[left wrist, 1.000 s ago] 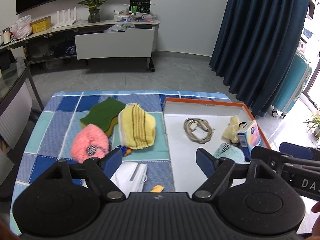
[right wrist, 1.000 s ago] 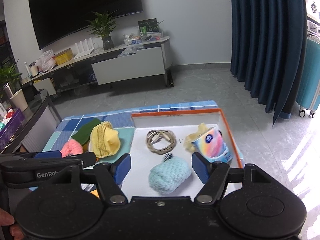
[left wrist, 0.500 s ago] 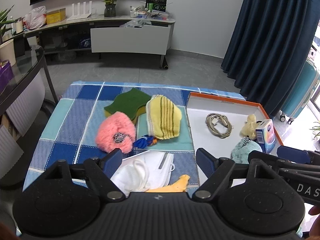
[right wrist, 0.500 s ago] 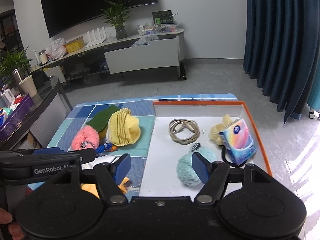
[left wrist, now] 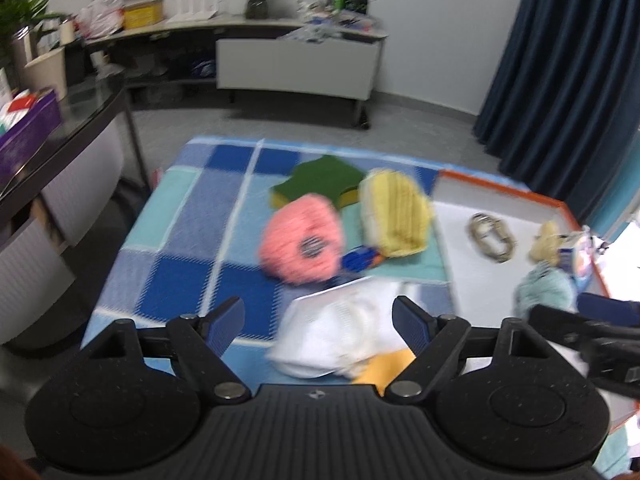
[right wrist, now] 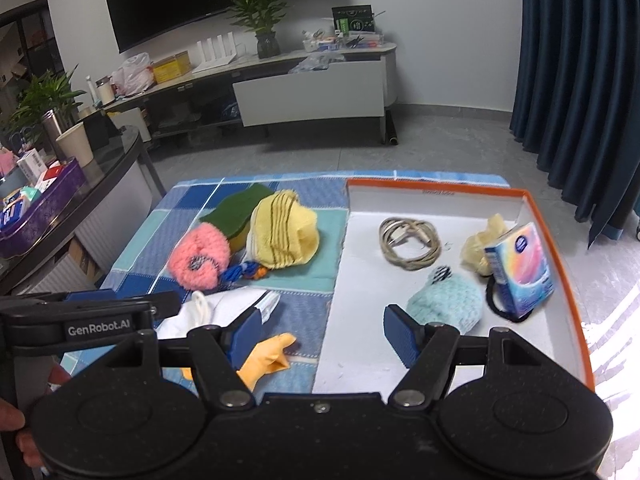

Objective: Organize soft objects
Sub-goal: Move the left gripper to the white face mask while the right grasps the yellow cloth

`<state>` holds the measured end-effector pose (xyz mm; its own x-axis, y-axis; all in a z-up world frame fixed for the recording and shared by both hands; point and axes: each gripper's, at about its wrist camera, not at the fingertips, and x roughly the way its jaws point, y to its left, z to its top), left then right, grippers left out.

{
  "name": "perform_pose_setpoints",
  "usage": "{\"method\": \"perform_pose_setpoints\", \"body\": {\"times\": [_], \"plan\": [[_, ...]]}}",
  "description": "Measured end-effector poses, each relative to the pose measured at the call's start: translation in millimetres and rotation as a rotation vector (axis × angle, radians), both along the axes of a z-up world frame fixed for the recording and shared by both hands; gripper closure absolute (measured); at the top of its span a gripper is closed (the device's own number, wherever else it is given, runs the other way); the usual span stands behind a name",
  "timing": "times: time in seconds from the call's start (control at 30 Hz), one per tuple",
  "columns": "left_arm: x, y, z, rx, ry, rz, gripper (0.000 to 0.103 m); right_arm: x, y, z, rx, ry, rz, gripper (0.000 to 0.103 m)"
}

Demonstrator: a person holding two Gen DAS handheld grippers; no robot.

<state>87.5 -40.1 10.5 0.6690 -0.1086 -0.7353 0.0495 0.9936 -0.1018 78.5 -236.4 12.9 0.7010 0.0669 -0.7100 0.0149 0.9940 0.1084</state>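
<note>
On the blue checked cloth point(right wrist: 296, 312) lie a pink fluffy ball point(right wrist: 198, 258), a yellow striped cloth point(right wrist: 284, 234), a green and yellow sponge point(right wrist: 236, 216), a white mask point(left wrist: 344, 336) and an orange-yellow piece point(right wrist: 268, 356). The orange-rimmed white tray point(right wrist: 568, 292) holds a light blue fluffy ball point(right wrist: 448, 300), a coiled cable point(right wrist: 408, 242), a pale yellow soft lump point(right wrist: 480, 246), a black hair band and a tissue pack point(right wrist: 520, 276). My left gripper point(left wrist: 318, 322) hangs open above the mask. My right gripper point(right wrist: 322, 332) stands open over the tray's left edge.
A small blue and orange toy point(right wrist: 244, 270) lies between the pink ball and the yellow cloth. A glass side table point(right wrist: 60, 200) with boxes stands to the left. Beyond are a TV cabinet point(right wrist: 308, 88) and dark blue curtains point(right wrist: 580, 80).
Both grippers have shifted left over the table and sunk a little. The left view now centres on the mask and pink ball instead of the tray's edge. Jaws unchanged.
</note>
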Motion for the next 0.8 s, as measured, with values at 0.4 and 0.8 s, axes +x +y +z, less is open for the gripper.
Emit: {"method": "perform_pose_setpoints", "body": {"times": [0.4, 0.8], "plan": [[0, 47, -22, -0.007, 0.065, 0.096, 0.020, 14, 46, -36, -0.002, 0.097, 0.166, 0.016], [5, 54, -33, -0.023, 0.077, 0.089, 0.020, 40, 79, -73, -0.039, 0.192, 0.216, 0.012]]}}
